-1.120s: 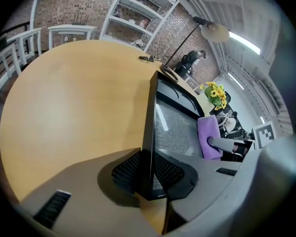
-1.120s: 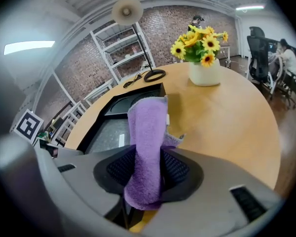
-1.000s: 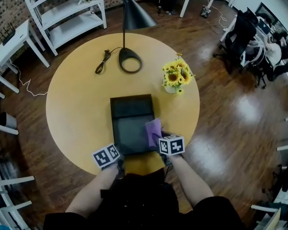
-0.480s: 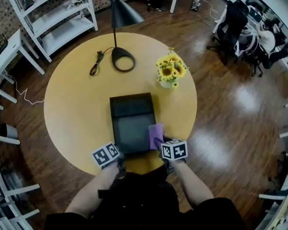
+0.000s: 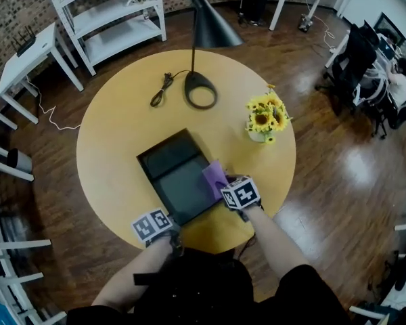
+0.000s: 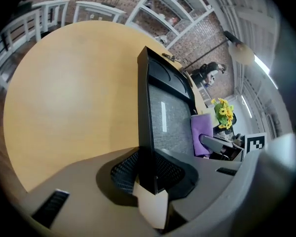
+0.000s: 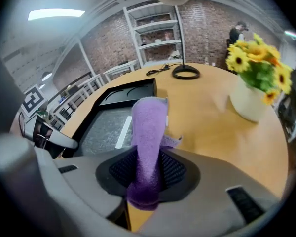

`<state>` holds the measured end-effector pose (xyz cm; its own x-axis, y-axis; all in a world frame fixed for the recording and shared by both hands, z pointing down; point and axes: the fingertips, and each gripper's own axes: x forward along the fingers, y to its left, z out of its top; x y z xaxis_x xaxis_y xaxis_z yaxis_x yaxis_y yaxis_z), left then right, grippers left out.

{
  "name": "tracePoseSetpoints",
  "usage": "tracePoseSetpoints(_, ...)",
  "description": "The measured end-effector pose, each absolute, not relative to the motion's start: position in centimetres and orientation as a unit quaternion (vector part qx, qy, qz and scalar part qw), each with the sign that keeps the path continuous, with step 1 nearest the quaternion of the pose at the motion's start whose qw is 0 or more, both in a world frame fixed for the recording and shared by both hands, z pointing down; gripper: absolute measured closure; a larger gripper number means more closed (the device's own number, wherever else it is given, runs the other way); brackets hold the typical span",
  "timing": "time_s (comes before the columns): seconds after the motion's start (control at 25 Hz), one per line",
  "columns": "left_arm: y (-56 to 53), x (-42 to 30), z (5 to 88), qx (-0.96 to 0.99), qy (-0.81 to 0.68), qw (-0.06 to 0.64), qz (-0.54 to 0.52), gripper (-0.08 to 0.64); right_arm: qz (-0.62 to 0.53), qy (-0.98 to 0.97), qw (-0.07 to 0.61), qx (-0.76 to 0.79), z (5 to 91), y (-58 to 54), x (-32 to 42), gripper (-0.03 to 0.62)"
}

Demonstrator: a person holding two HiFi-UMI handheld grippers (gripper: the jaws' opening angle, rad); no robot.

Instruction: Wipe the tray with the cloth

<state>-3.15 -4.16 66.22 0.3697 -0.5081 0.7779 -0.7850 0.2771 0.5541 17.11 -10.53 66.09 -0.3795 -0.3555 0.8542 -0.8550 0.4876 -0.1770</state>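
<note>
As right gripper [image 7: 147,174] jaws tighten on cloth [image 7: 149,132], at tray [image 7: 106,127] rim

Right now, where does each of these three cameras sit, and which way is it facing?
Head view: on the person's head, looking steeply down at the table, tray and cloth; both forearms, left gripper and right gripper show.
Left gripper view: rides the left gripper, looking along its jaws, which have just been opening slightly but clamp the tray's rim.
Right gripper view: rides the right gripper, looking along its jaws, just closing on the cloth, toward the sunflowers.
Shared: both gripper views show tray, cloth and the opposite gripper.
</note>
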Motion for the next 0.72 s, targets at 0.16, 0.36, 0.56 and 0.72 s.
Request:
tracePoseSetpoints(0.16,-3.8,-3.6,66.4,0.529,-0.595,0.602,0.064,0.48,0.266,-0.802,0.428,0.32,66.0,-14.0,14.9,0.479)
tracePoseSetpoints(0.36,-2.6,-3.8,67.0,0.455,-0.645,0.614,-0.002,0.482,0.212,-0.827,0.462,0.241,66.4,-16.5,12.1,0.479)
tracePoseSetpoints(0.56,-0.9,-1.0,67.4,0.374,-0.663,0.641,-0.1,0.477,0.122,-0.849,0.482,0.179,65.7,-18.8,9.7,0.477)
tracePoseSetpoints(0.72,-1.2,2.1,67.6,0.352,-0.619,0.679,-0.179,0.461,0.051,-0.854,0.487,0.179,64.8,-20.5,8.9,0.469)
